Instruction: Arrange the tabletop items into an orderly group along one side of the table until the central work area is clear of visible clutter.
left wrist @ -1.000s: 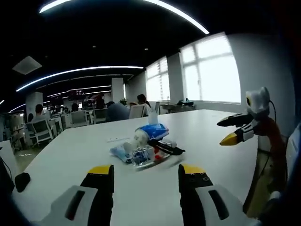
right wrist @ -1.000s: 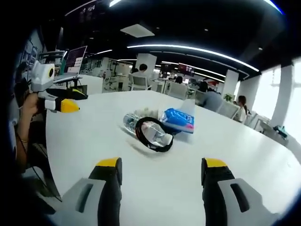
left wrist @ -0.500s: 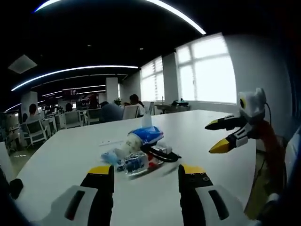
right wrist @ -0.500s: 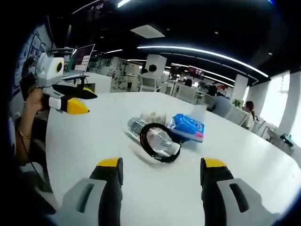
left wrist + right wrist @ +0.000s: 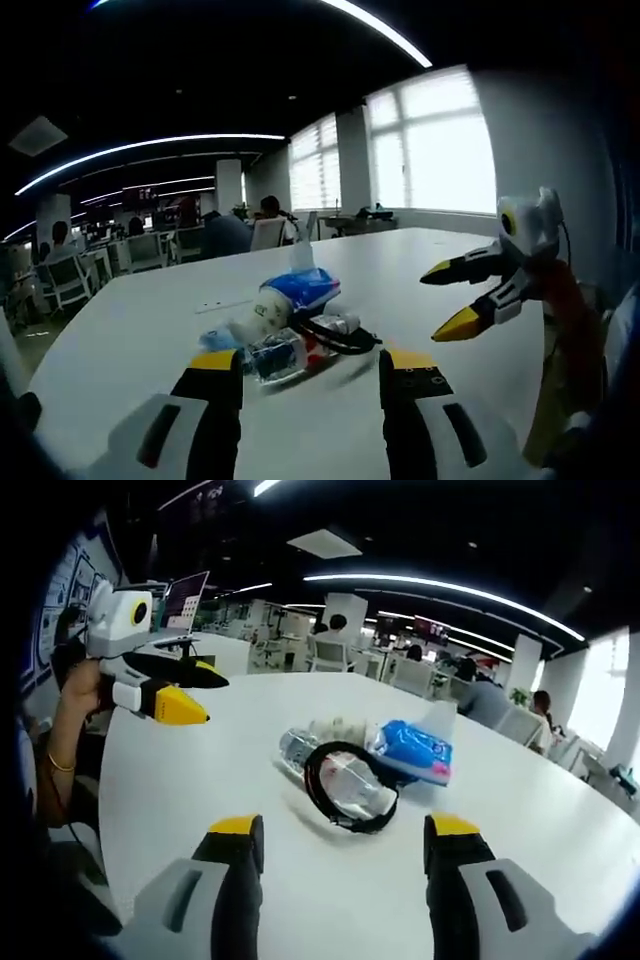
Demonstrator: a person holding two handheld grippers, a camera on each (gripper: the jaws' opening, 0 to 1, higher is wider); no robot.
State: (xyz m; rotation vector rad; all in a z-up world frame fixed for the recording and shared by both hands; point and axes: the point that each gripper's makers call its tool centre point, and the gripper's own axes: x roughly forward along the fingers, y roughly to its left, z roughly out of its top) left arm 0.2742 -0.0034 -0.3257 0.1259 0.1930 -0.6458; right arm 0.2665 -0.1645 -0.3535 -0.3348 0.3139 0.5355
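Your clutter sat mid-bench: a clear bottle [image 5: 335,775], black cable loop [image 5: 345,800] and blue pouch [image 5: 415,750] touching. White bench [image 5: 200,780] lay bare around them. Your left gripper [image 5: 310,372] and right gripper [image 5: 345,837], fingers apart, faced them at 12 o'clock.

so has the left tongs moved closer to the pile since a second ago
Yes. In the right gripper view the left tongs have advanced toward the black cable loop and clear bottle; that gap has narrowed.
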